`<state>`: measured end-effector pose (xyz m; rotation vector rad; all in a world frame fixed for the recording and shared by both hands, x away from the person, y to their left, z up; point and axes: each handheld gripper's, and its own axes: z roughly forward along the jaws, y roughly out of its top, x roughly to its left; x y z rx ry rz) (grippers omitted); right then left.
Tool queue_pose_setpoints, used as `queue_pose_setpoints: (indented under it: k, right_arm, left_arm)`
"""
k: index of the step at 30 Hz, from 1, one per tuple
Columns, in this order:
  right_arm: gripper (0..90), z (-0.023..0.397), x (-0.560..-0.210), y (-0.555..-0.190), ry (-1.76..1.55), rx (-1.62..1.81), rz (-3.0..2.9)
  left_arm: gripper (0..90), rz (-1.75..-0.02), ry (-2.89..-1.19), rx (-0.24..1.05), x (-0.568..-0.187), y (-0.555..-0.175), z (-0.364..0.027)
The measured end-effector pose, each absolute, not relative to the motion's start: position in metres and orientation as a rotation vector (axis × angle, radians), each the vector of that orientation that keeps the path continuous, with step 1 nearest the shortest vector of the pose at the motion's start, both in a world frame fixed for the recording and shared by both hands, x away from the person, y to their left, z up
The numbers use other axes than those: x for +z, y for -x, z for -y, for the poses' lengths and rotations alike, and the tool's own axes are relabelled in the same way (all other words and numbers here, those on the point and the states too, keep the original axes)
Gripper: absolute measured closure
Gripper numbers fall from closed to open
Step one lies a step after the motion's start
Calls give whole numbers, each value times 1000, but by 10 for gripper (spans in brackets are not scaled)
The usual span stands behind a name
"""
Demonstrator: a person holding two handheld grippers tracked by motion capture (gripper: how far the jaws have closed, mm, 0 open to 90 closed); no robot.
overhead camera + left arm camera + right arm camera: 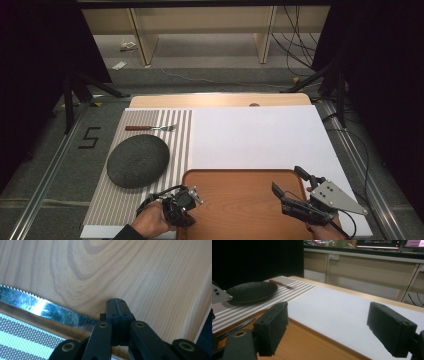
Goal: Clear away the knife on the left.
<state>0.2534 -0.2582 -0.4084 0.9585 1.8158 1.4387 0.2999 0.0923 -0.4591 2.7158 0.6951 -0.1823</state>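
Observation:
My left gripper (183,204) sits at the left edge of the brown wooden tray (240,200), its jaws shut with the pads pressed together (117,306). A serrated knife blade (50,310) lies flat on the tray rim and runs out from under those jaws; I cannot tell whether it is pinched. The knife (237,327) lies along the tray's edge in the right gripper view too. My right gripper (286,179) hovers over the tray's right side, jaws wide open (327,327) with nothing between them.
A dark round plate (138,161) rests on the striped placemat (182,140), with a wooden-handled fork (150,128) beyond it. A white sheet (260,135) covers the table right of the mat. Stands and cables flank the table.

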Motion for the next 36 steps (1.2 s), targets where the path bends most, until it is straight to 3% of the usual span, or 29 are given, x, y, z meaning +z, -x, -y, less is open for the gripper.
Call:
queue_pose_setpoints:
  k: [10, 16, 20, 24, 32, 36]
  right_arm:
    - [182, 258, -408, -253, -959, 1437, -1818]
    - [182, 258, -408, -253, -957, 1438, -1819]
    - [182, 258, -408, -253, -957, 1438, -1819]
    - [182, 258, -408, -253, -956, 1439, -1820]
    - [182, 258, -408, -253, -956, 1438, -1820]
    - [182, 258, -408, -253, -957, 1439, -1820]
  left_arm:
    - [886, -708, -2705, -156, -458, -301, -94]
    - [754, -746, -2650, -133, -454, -301, -93]
    - [561, -761, -2612, -135, -452, -300, -91]
    - [429, -746, -2575, -118, -449, -300, -91]
    - [217, -744, -2489, -86, -443, -300, -92]
    - [166, -752, -2428, -55, -437, -300, -93]
